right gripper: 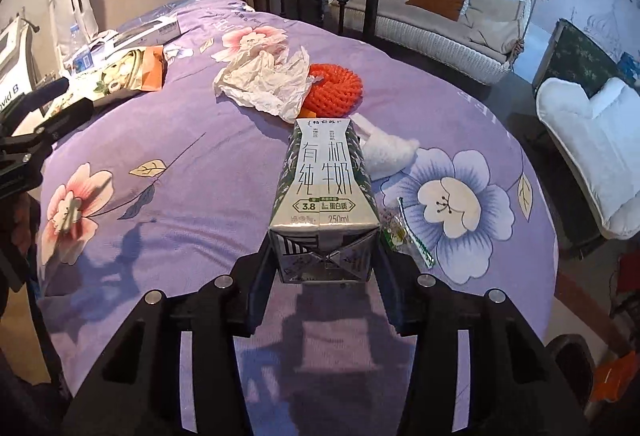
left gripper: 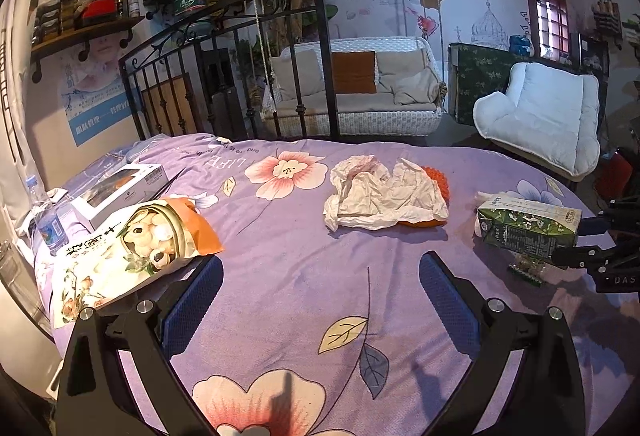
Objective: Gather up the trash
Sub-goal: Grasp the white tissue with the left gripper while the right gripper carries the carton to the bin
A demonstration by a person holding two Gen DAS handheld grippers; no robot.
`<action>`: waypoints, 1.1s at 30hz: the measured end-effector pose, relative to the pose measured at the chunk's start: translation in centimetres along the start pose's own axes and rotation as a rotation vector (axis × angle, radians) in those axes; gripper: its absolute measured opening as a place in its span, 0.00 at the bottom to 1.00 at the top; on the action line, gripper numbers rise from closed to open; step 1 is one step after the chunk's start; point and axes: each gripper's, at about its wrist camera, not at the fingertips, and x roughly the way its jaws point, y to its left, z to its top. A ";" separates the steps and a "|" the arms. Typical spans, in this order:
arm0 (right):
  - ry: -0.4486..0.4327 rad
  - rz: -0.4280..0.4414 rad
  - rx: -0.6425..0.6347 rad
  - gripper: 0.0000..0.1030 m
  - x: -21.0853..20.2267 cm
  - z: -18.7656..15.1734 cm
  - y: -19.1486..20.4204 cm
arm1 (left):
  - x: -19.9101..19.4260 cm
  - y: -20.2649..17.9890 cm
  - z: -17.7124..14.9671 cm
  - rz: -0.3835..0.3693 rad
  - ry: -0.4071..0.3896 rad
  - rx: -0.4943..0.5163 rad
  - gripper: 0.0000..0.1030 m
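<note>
Green milk carton (right gripper: 325, 195) clamped in right gripper (right gripper: 325, 268)

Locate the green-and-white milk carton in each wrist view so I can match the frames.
Left wrist: the green-and-white cardboard milk carton sits at far right, lifted off the purple floral bedspread, held by the right tongs.
Right wrist: carton at centre, pointing away from the camera, clamped at its near end.
Shared landmark: the crumpled white paper lying against the orange foam net.

Dim purplish light, fisheye-warped edges
</note>
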 end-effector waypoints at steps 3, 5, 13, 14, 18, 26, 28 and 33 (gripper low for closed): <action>-0.044 -0.040 0.028 0.46 -1.7 -1.3 -0.6 | -0.4 -1.0 0.2 -0.006 -0.016 0.019 0.95; -0.070 -0.023 0.075 0.46 -3.2 -2.2 -1.4 | -0.6 -1.6 0.5 -0.025 -0.013 0.020 0.95; -0.163 0.008 0.201 0.46 -9.2 -6.8 -4.3 | -0.8 -4.9 0.8 -0.064 -0.018 0.066 0.95; -0.172 0.012 0.206 0.46 -9.8 -7.4 -4.3 | -0.8 -5.3 0.8 -0.068 -0.017 0.070 0.95; -0.233 -0.024 0.243 0.46 -12.7 -9.4 -4.9 | -0.6 -6.5 1.3 -0.087 -0.009 0.076 0.95; -0.299 -0.154 0.336 0.46 -17.8 -14.9 -8.1 | 4.2 -10.9 4.3 -0.177 0.061 0.115 0.95; -0.288 -0.183 0.369 0.46 -18.2 -16.8 -9.2 | 6.5 -12.7 4.6 -0.237 0.126 0.177 0.95; -0.265 -0.239 0.456 0.46 -19.1 -21.3 -11.8 | 11.1 -15.4 4.6 -0.226 0.192 0.267 0.95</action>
